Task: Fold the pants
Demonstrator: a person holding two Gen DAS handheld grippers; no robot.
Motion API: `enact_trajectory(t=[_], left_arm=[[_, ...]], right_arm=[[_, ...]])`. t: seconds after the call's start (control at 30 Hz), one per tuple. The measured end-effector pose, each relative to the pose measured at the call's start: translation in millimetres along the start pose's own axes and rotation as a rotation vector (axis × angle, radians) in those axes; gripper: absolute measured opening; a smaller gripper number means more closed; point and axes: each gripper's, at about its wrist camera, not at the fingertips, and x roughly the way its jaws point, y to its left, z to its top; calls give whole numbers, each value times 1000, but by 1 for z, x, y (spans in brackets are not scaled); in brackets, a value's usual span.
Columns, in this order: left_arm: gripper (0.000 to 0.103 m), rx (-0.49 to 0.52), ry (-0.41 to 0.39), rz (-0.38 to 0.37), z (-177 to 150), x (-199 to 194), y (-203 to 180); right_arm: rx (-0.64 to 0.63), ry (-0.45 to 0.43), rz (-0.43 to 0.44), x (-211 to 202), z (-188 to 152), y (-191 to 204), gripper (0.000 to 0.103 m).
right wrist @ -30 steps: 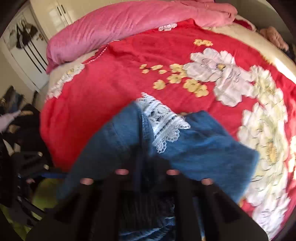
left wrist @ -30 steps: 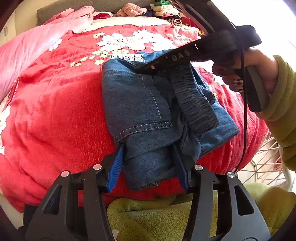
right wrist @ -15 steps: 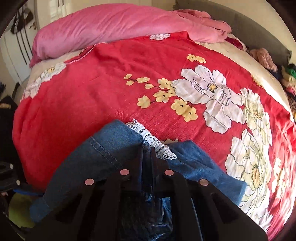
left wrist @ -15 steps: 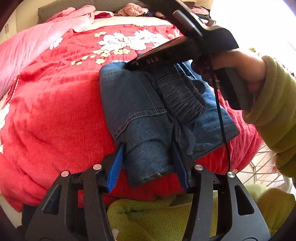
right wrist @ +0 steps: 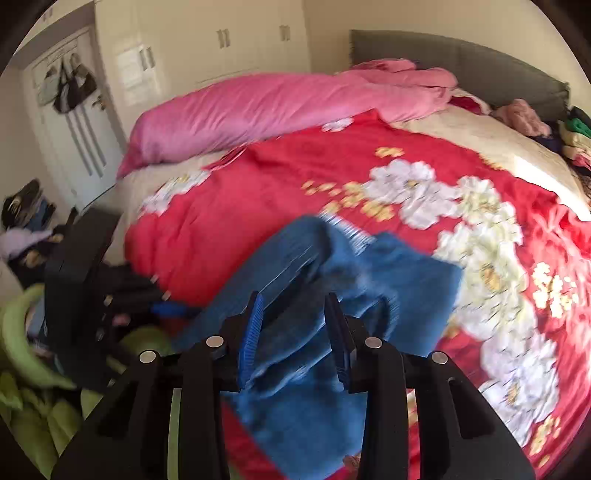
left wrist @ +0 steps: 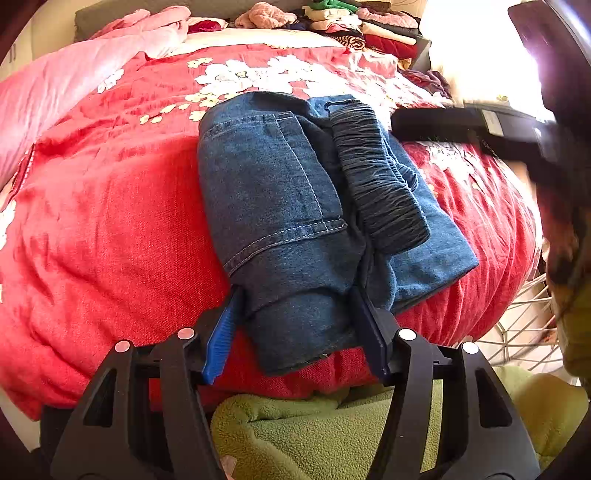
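**Folded pants on bed, both sets of fingers parting**

Left wrist view: The pants (left wrist: 295, 206), blue denim, lie folded on the red floral quilt (left wrist: 110, 229) of the bed, filling frame centre. A dark gathered waistband (left wrist: 376, 177) sits on top toward 2 o'clock. The left gripper (left wrist: 295, 325) is at 6 o'clock; its fingers (left wrist: 221, 332) stand on either side of the near denim edge and are opening, fabric between them, the pads at the cloth's sides rather than pinching it. The right gripper's black body shows blurred at 2 o'clock, clear of the pants. Stacked clothes (left wrist: 362, 22) at 12 o'clock; pink duvet (left wrist: 74, 74) at 10. Green fleece sleeve (left wrist: 303, 435) at 6.

Right wrist view: Frame blurred. The right gripper (right wrist: 295, 332) is at 6 o'clock, fingers (right wrist: 251, 332) apart and opening. Denim lies behind the gap; no cloth is pinched. Pants (right wrist: 369, 280) rest at centre on the quilt (right wrist: 258, 192). Wardrobe doors (right wrist: 221, 40) at 11 o'clock.
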Motion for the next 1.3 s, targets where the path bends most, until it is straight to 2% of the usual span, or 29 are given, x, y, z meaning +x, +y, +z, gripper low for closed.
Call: enact_trajectory(t=[0.03, 0.13, 0.23, 0.3, 0.53, 0.83, 0.87, 0.9, 0.97, 1.03, 1.1, 1.3], left_arm=[[52, -1, 2, 2, 0, 0, 0], [52, 0, 6, 2, -1, 0, -1], [55, 7, 13, 7, -3, 3, -4], [56, 5, 16, 4, -2, 4, -3], [57, 6, -20, 10, 1, -10, -5], [57, 5, -34, 8, 2, -16, -5], [57, 5, -36, 8, 2, -16, -5], [57, 4, -38, 7, 2, -17, -5], [57, 2, -43, 8, 2, -19, -4], [57, 0, -51, 8, 2, -22, -3], [61, -4, -61, 10, 2, -26, -3], [66, -16, -92, 14, 4, -36, 0]], right_arm=[[-19, 30, -16, 8, -6, 4, 31], [-34, 122, -147, 28, -21, -3, 31], [90, 119, -83, 28, -29, -22, 34], [126, 112, -63, 28, -33, -27, 35], [110, 39, -58, 1, -29, -13, 38], [114, 6, -77, -16, -25, -13, 38], [114, 1, -79, -18, -25, -13, 40], [115, -6, -81, -20, -24, -13, 47], [118, -20, -86, -23, -22, -13, 55], [118, -30, -85, -26, -21, -12, 55], [118, -39, -93, -28, -19, -11, 63], [99, -69, -138, -37, -15, -6, 76]])
